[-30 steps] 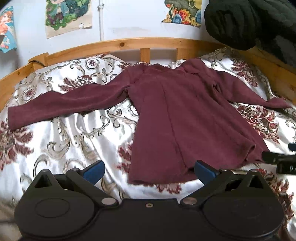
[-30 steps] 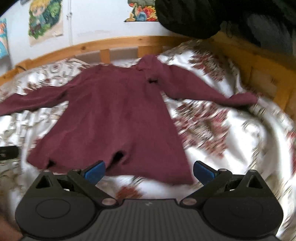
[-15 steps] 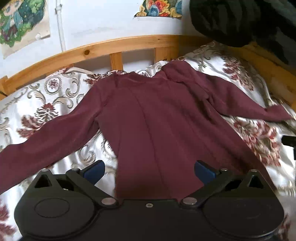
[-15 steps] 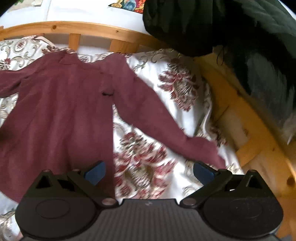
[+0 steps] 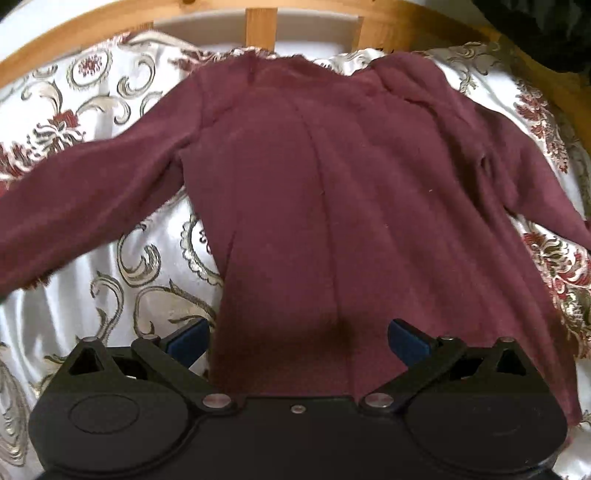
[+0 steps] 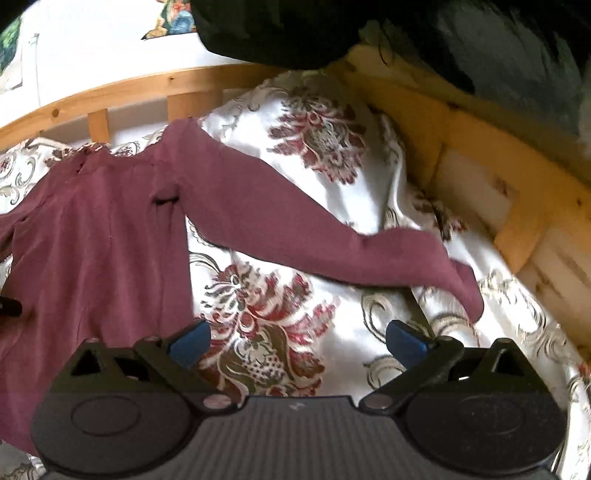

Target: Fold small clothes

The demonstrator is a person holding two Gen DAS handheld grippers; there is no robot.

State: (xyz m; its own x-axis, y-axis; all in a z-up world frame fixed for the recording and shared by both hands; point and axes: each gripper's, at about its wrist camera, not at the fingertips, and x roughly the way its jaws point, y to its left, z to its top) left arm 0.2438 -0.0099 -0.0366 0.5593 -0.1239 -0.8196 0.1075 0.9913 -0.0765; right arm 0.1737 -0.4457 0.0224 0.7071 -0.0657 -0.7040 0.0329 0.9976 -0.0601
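Maroon top point(image 5: 332, 192) lies flat, sleeves spread, on a glossy floral bedspread point(image 5: 110, 266) inside a wooden frame point(image 6: 480, 155). Dark bundle point(image 6: 369, 29) overhangs the far corner. Left gripper point(image 5: 299, 338) spread wide above the hem, empty. Right gripper point(image 6: 297, 341) equally wide, empty, near the sleeve cuff point(image 6: 469, 291).

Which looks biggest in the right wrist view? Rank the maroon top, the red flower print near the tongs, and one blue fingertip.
1. Maroon top, the biggest.
2. Red flower print.
3. Blue fingertip, the smallest, though it is nearest the camera.
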